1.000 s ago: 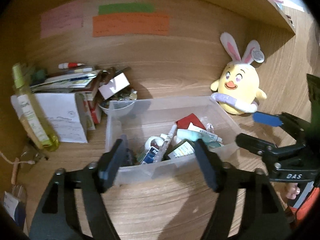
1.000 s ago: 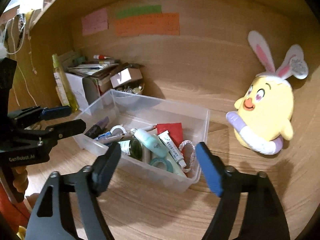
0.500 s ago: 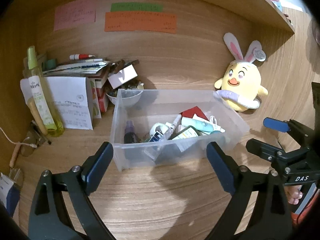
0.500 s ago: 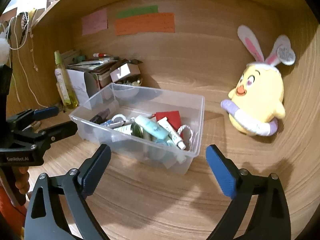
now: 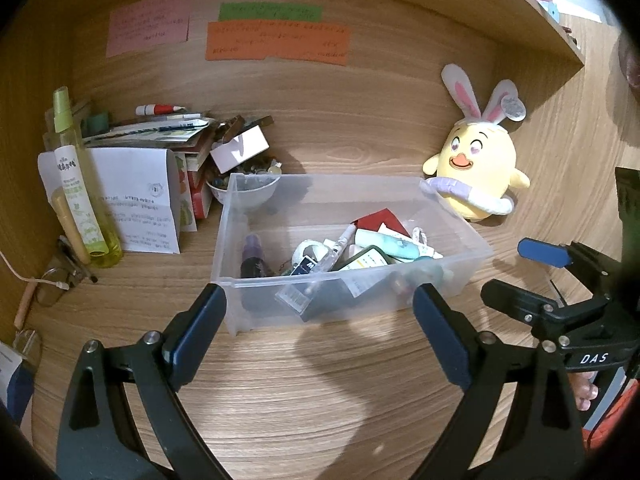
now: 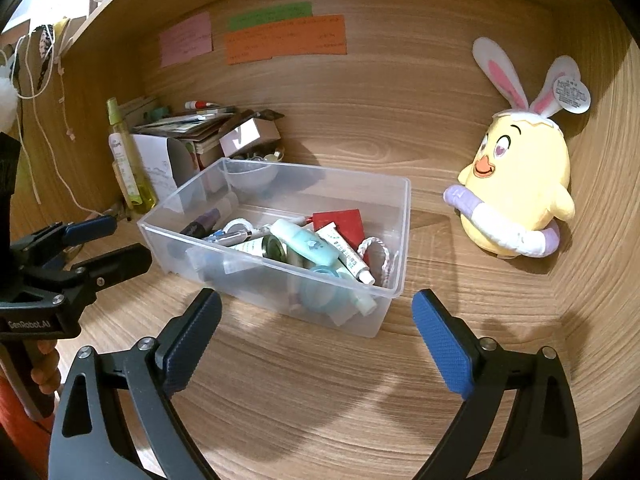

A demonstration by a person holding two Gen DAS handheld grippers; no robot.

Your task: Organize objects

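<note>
A clear plastic bin [image 5: 225, 240] [image 6: 403, 236] stands on the wooden desk. It holds a mint tube [image 6: 304, 242], a red card [image 6: 340, 222], a tape roll [image 5: 308, 249], a dark purple bottle [image 5: 252, 258] and other small items. My left gripper [image 5: 320, 332] is open just in front of the bin's near wall, with nothing between its blue pads. My right gripper [image 6: 316, 328] is open too, before the bin's near right corner. Each gripper shows in the other's view: left gripper [image 6: 116, 242], right gripper [image 5: 522, 274].
A yellow chick plush [image 5: 476, 176] [image 6: 520, 188] with rabbit ears leans on the back wall, right of the bin. At the left are a yellow-green spray bottle [image 5: 76, 188], stacked papers and boxes [image 5: 132, 196] and a small bowl [image 5: 250, 194]. Paper notes [image 5: 276, 42] are stuck on the back wall.
Both grippers' jaws have spread wider and drawn back a little from the bin's near wall. The bin stays on the desk.
</note>
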